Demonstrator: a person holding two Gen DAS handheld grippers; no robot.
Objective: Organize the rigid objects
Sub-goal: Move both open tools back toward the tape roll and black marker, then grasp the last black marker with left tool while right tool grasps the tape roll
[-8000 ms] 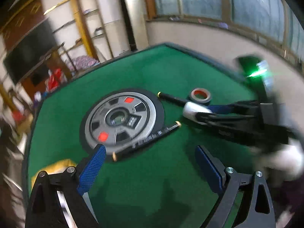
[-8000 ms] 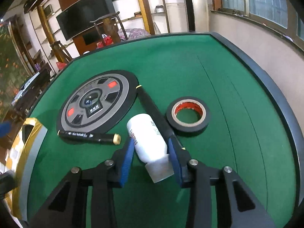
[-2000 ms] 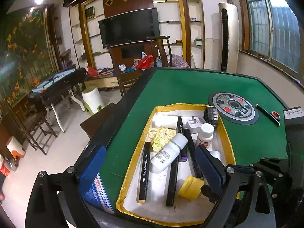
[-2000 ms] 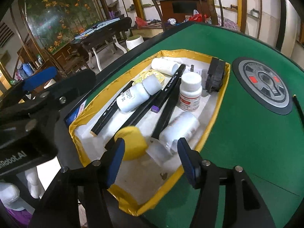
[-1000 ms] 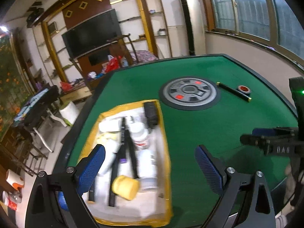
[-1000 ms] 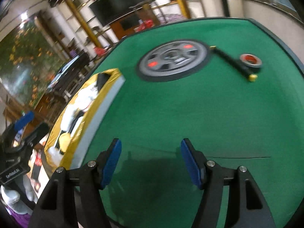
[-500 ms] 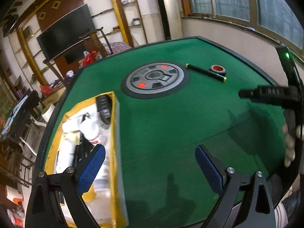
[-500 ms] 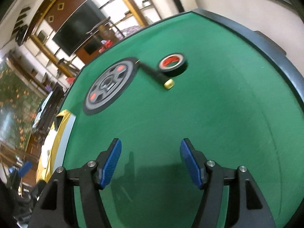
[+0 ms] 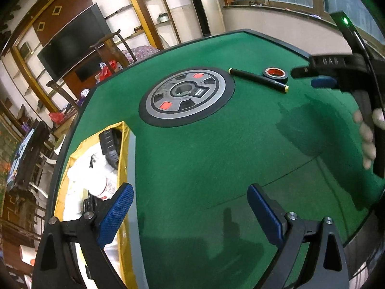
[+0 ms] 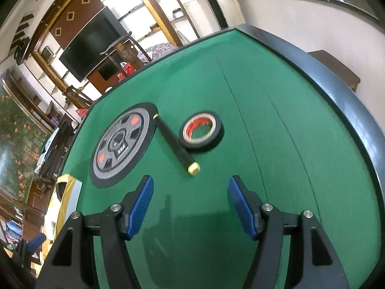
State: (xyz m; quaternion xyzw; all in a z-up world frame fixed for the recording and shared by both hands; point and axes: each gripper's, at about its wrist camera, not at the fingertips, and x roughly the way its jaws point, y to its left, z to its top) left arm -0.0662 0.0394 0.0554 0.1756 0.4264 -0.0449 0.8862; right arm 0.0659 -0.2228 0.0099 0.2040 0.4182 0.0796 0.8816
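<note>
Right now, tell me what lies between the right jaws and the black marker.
Only bare green felt, seen in the right wrist view. The open right gripper faces the black marker, whose yellow end points toward it.

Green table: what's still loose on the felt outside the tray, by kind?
Marker pens: 1
Tape rolls: 1
Total: 2, lying side by side ahead of the open right gripper.
</note>
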